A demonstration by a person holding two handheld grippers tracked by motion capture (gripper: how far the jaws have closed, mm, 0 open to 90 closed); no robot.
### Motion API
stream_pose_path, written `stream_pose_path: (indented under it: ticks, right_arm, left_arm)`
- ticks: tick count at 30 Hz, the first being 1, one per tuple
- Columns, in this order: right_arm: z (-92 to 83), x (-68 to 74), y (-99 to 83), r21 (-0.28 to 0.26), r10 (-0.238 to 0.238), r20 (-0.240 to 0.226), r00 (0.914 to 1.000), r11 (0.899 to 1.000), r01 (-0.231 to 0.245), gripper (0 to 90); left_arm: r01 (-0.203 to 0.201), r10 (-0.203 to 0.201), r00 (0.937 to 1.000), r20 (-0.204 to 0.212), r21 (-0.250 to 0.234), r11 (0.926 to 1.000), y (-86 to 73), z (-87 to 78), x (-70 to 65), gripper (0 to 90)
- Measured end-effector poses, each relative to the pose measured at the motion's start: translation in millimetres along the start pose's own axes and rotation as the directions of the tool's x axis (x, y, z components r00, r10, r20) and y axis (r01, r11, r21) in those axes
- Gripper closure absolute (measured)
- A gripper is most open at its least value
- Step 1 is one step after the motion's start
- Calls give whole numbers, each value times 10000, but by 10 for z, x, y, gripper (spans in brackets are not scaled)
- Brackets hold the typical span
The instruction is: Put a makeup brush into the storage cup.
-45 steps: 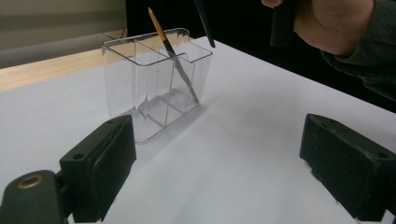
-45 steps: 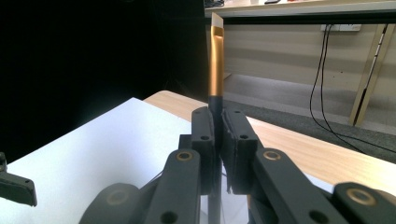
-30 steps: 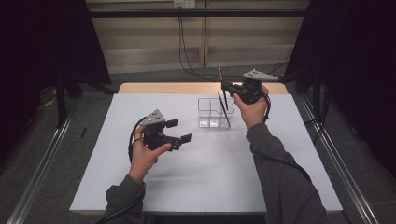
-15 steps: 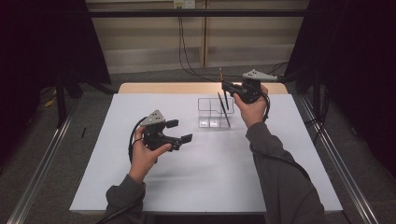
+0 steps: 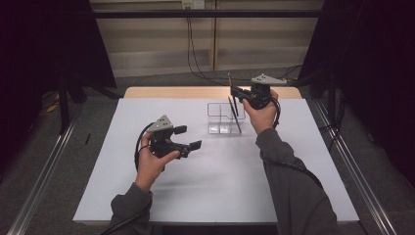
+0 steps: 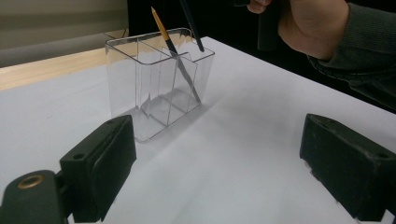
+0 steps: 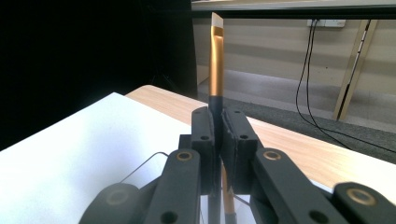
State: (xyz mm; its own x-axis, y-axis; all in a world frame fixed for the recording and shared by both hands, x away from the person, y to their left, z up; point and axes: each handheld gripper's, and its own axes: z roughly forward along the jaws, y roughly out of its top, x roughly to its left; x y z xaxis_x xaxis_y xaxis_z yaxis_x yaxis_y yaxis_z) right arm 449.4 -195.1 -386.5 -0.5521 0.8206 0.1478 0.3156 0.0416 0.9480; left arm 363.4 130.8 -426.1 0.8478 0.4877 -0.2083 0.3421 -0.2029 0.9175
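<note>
Nearest the person, the left gripper (image 5: 185,138) sits level above the white table (image 5: 195,196), held in a hand that comes up from the bottom edge, its jaws spread wide with nothing between them. The clear organizer (image 5: 225,117) stands well beyond it, with one pencil (image 6: 173,49) already leaning inside. Farther off, the raised right gripper (image 5: 236,91) has its jaws clamped on a dark pencil (image 7: 215,70), whose lower end dips into the organizer's right compartment.

Black tools (image 5: 188,138), grey sleeves (image 5: 293,186)
</note>
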Motion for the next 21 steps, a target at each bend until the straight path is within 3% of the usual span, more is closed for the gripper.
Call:
stream_pose_path:
  ticks: [21]
  right_arm:
    - [52, -2, -54, 105, -66, 5, 10000, 9999, 66, 844]
  left_arm:
    - [11, -11, 10000, -40, 6, 10000, -1, -5, -5, 105]
